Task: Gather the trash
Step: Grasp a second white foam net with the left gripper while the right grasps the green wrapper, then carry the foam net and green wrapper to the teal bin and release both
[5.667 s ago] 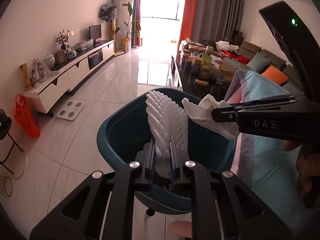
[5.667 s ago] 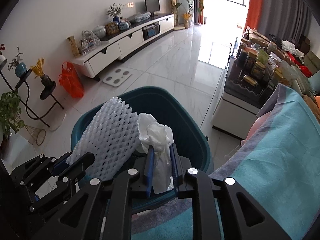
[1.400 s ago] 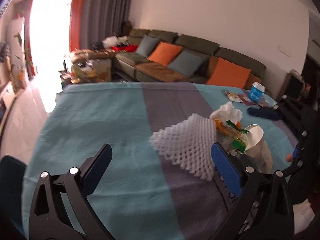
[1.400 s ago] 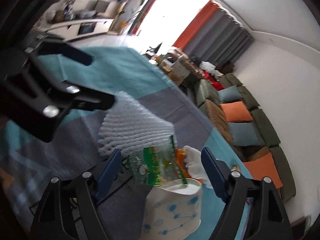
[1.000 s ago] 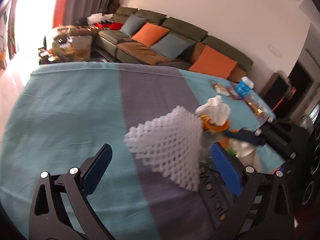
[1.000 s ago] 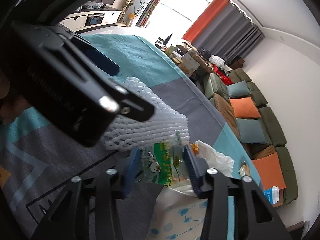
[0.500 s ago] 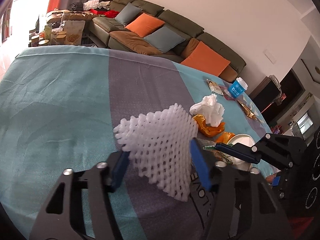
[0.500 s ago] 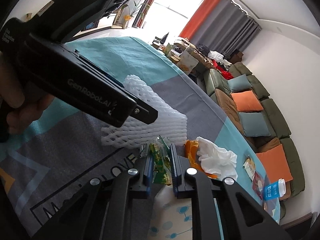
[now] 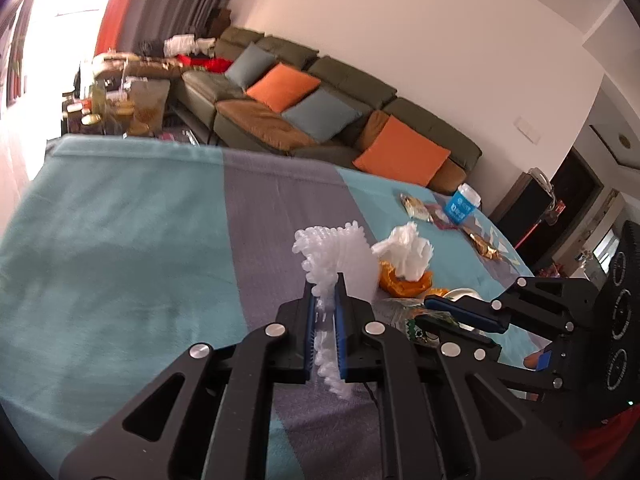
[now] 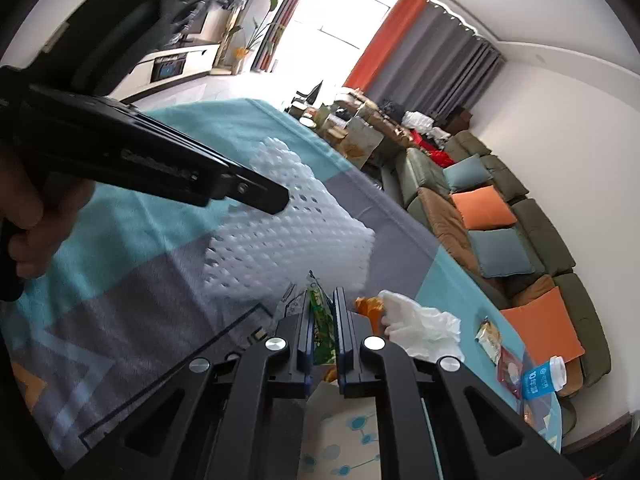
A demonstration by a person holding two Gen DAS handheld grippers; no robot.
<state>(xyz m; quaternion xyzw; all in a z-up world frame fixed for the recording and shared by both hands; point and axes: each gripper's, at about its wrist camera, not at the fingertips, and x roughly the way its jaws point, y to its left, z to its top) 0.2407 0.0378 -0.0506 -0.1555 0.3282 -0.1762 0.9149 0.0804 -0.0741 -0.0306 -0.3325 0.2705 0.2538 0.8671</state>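
Left gripper (image 9: 325, 316): its jaws have just been closing and are now clamped on the white foam net (image 9: 336, 264), which stands crumpled upward between the blue pads. A second ago the net lay flat on the surface (image 9: 120, 248) between wide-open jaws; now it is pinched at one edge, and the right wrist view shows most of it raised off the cloth.

Right gripper (image 10: 322, 320): jaws likewise just closed, now pinched on the green snack wrapper (image 10: 320, 320), which stands on edge between them, above a white paper cup (image 10: 344, 432).

Remaining on the surface, right of both grips: 1 crumpled white tissue (image 10: 420, 326) on an orange wrapper (image 9: 404, 282), further wrappers and a small blue-labelled bottle (image 10: 546, 376).

Judgement: both picks appear secured, so 2 items look ready to carry to the bin. No bin is in view now. The foam net is light and springy and could slip.
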